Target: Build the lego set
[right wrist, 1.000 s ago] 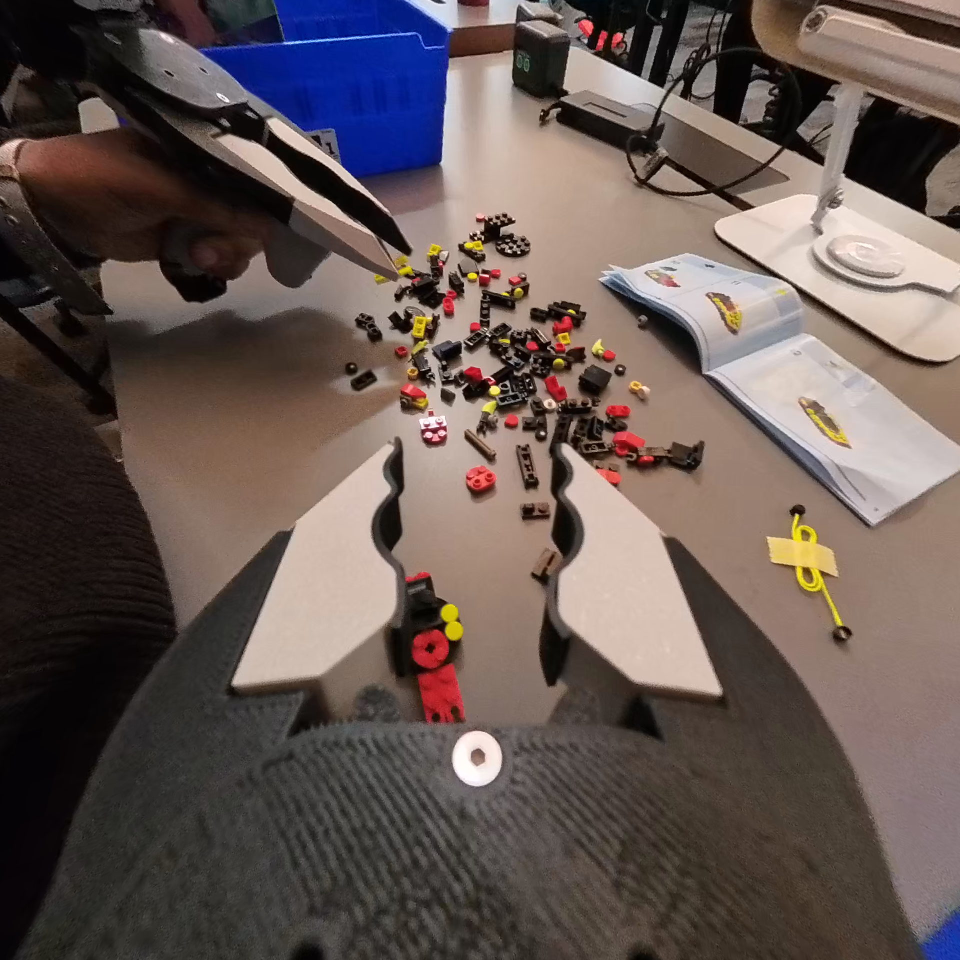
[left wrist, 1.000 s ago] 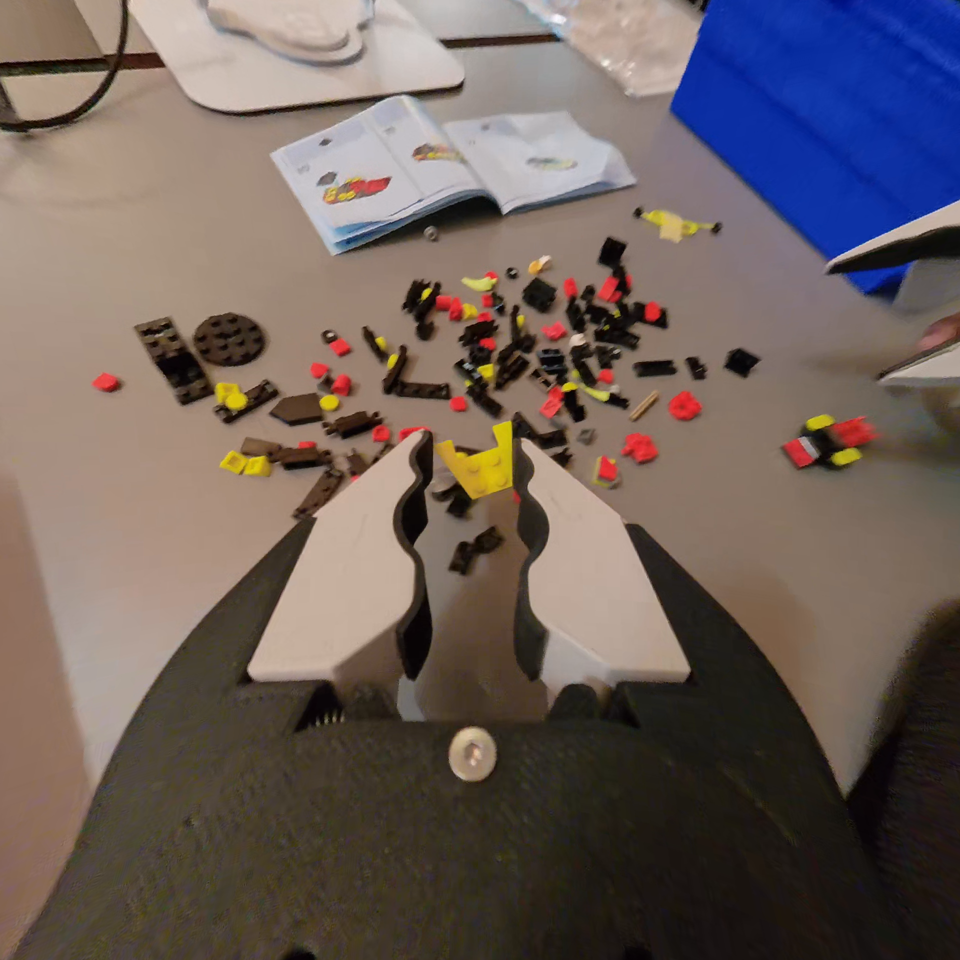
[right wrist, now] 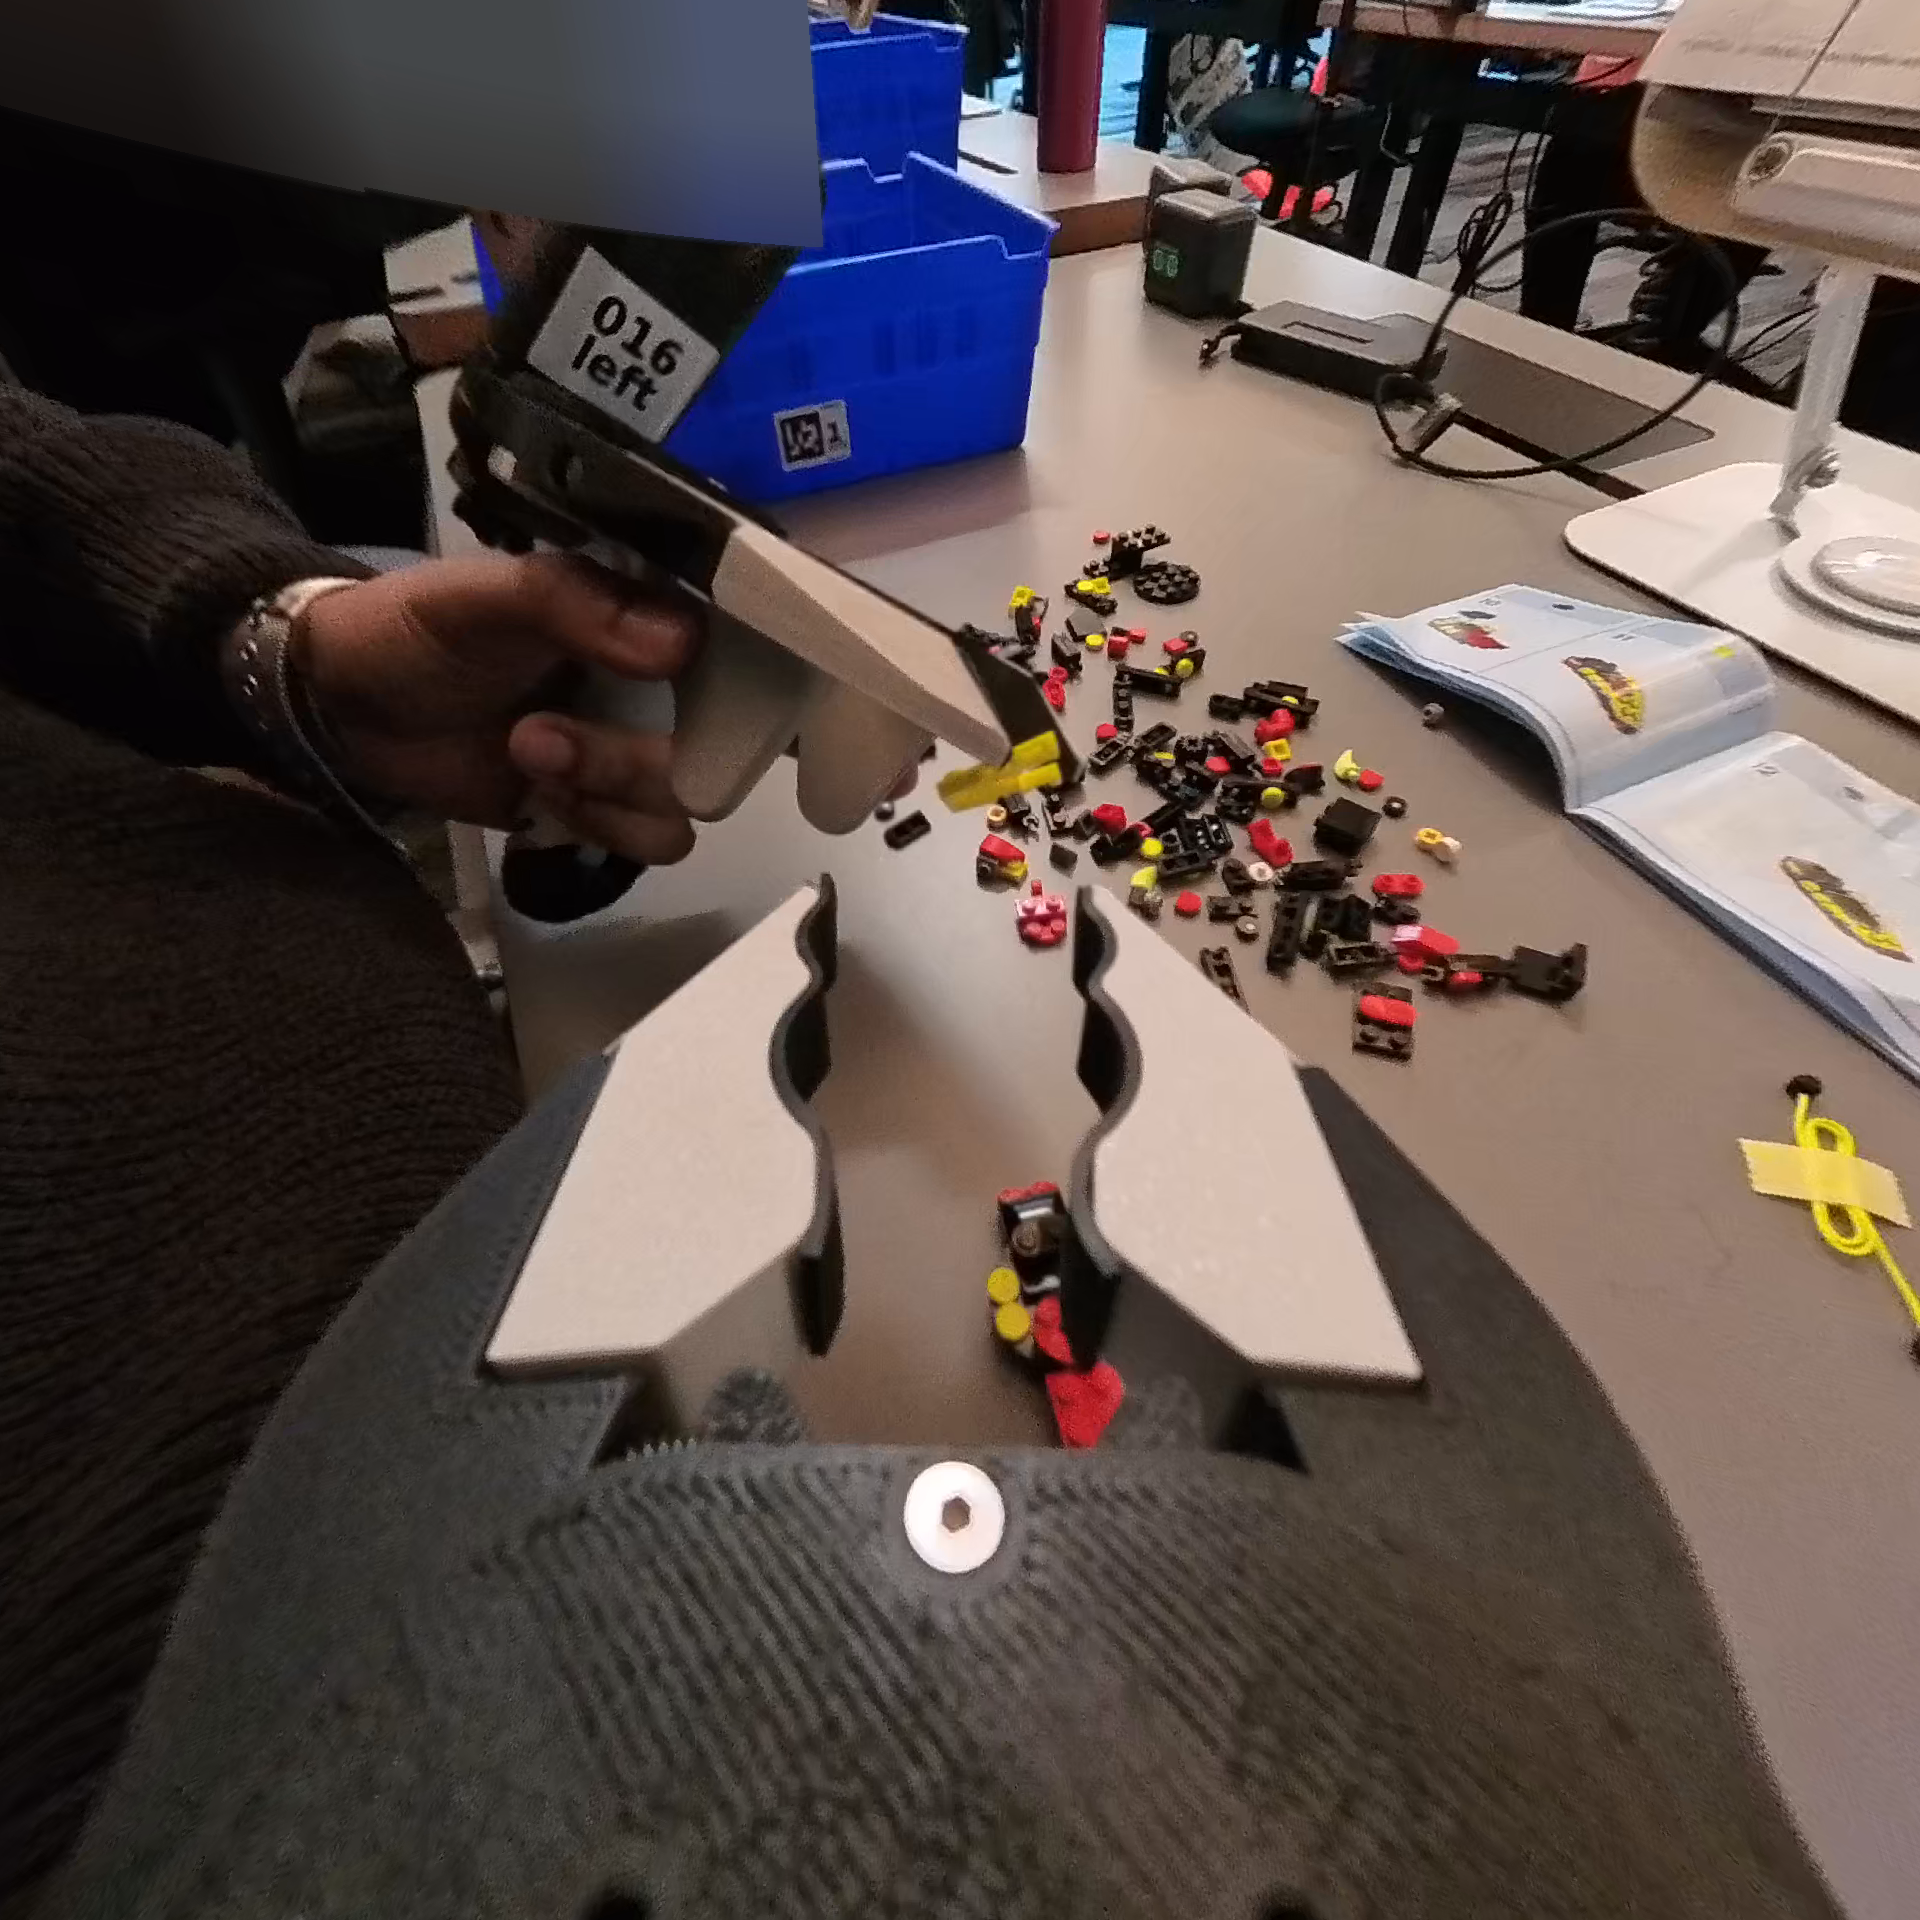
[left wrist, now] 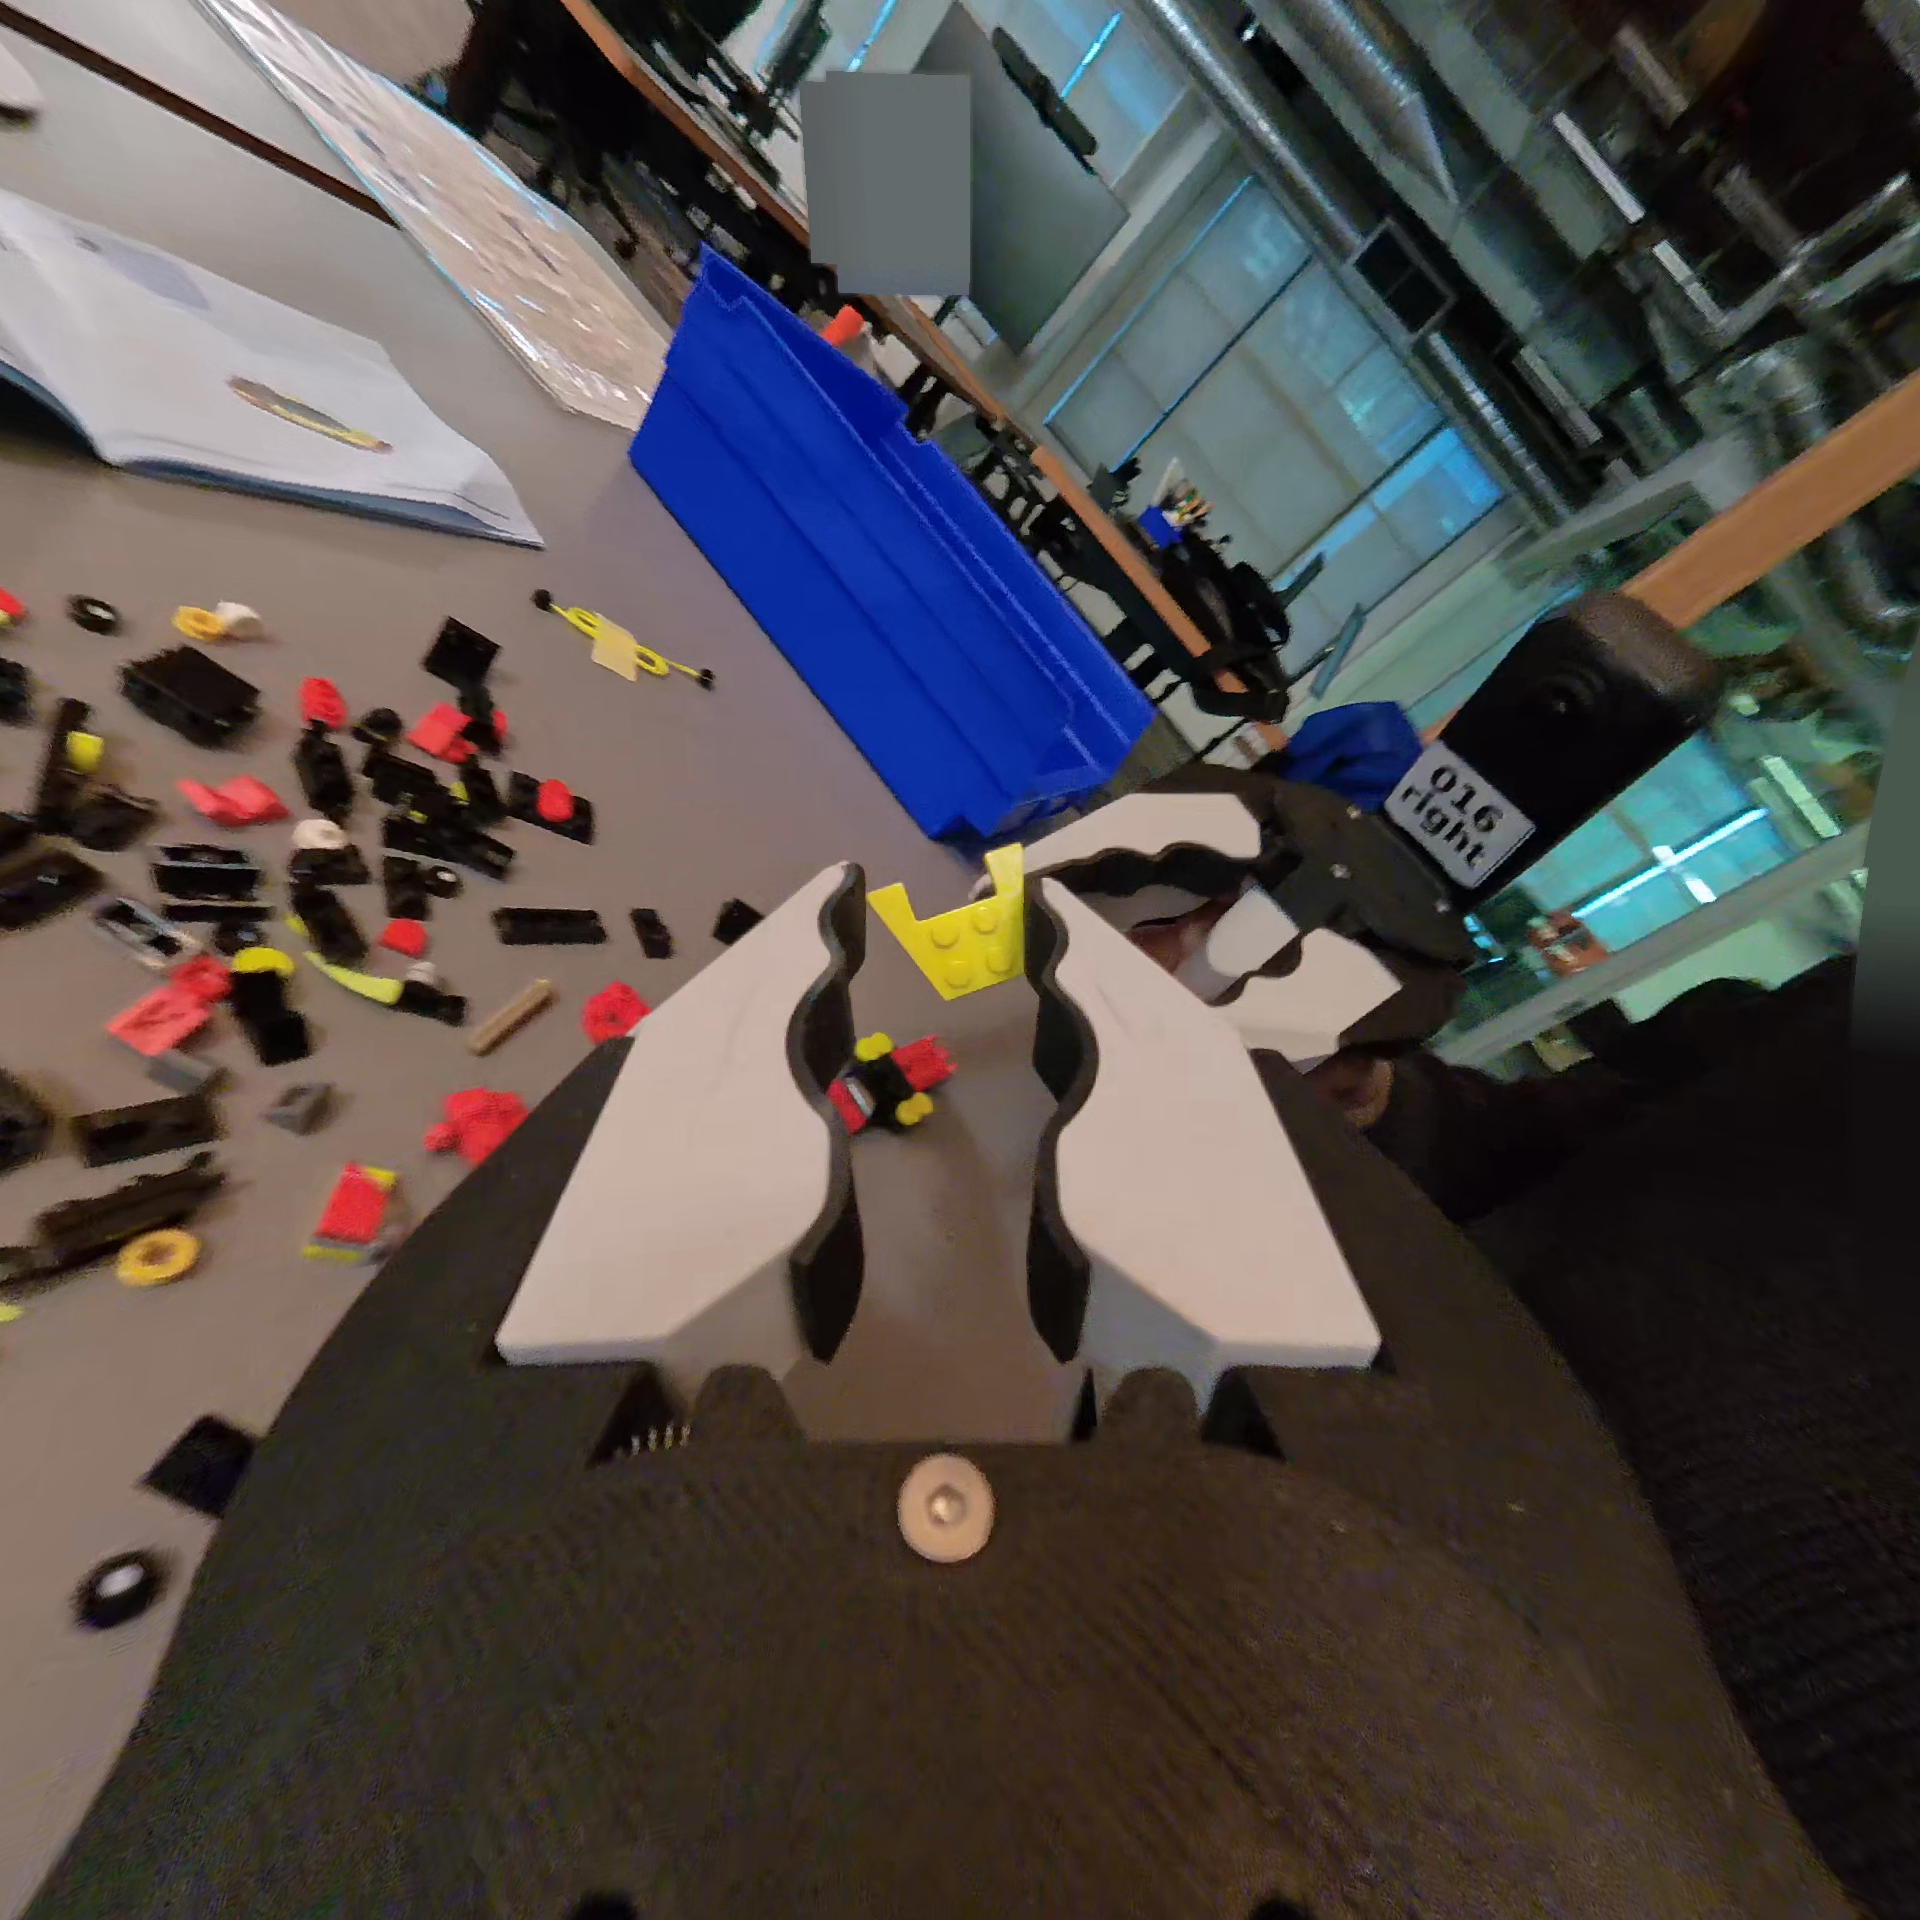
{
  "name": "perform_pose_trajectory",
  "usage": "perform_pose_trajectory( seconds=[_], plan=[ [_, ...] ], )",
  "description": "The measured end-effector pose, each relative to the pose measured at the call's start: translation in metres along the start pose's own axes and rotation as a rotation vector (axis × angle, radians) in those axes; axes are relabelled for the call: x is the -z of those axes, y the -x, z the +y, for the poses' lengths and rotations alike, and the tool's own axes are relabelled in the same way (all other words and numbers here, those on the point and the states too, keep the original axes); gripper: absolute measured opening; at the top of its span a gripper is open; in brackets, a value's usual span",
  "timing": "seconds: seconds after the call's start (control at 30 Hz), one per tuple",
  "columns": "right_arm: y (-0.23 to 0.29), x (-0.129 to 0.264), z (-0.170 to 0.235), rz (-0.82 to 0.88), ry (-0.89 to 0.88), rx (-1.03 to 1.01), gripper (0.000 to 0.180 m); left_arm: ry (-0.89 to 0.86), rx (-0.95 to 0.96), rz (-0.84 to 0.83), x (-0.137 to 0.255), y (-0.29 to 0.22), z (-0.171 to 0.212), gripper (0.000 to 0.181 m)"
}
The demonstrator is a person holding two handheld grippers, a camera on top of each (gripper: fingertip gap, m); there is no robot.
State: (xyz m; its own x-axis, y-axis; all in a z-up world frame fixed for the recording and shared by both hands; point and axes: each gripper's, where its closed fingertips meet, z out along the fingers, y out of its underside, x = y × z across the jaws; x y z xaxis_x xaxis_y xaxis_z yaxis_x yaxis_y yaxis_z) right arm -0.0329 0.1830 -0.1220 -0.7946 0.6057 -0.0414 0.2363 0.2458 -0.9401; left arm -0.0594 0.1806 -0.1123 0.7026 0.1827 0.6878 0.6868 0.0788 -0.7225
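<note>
My left gripper (left wrist: 945, 894) is shut on a yellow wedge plate (left wrist: 966, 935) at its fingertips and holds it in the air, tilted. Below it a small red, black and yellow assembly (left wrist: 894, 1081) lies on the grey table. The right wrist view shows the left gripper (right wrist: 1023, 769) with the yellow plate (right wrist: 997, 774) above the edge of the loose pieces. My right gripper (right wrist: 956, 904) is open and empty. The assembly (right wrist: 1039, 1299) lies on the table between its fingers, close to the right finger. The right gripper also shows just beyond the plate in the left wrist view (left wrist: 1195, 935).
Loose black, red and yellow pieces (right wrist: 1226, 769) are scattered mid-table, also in the left wrist view (left wrist: 312, 831). An open instruction booklet (right wrist: 1662, 748) lies to the right. A blue bin (right wrist: 914, 312) stands behind. A yellow string with tape (right wrist: 1829, 1184) lies near the right edge.
My left gripper has lifted the yellow plate off the pile and swung right, over the small assembly and toward the right gripper. The right gripper has shifted; the assembly now lies by its right finger.
</note>
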Motion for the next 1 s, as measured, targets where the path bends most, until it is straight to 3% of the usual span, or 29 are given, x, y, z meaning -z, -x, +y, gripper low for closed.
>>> perform_pose_trajectory(
  seconds=[0.3, 0.77, 1.0],
  plan=[
    [0.001, 0.008, 0.008, 0.105, 0.048, 0.117, 0.038, -0.042, 0.162, 0.145, -0.013, -0.016, 0.001, 0.028],
    [0.008, -0.002, 0.003, 0.107, 0.045, 0.111, 0.037, -0.071, 0.389, 0.194, -0.019, -0.015, 0.011, 0.028],
    [0.002, -0.003, 0.001, 0.106, 0.031, 0.049, 0.020, -0.079, 0.410, 0.191, -0.018, -0.015, 0.014, 0.027]
  ],
)
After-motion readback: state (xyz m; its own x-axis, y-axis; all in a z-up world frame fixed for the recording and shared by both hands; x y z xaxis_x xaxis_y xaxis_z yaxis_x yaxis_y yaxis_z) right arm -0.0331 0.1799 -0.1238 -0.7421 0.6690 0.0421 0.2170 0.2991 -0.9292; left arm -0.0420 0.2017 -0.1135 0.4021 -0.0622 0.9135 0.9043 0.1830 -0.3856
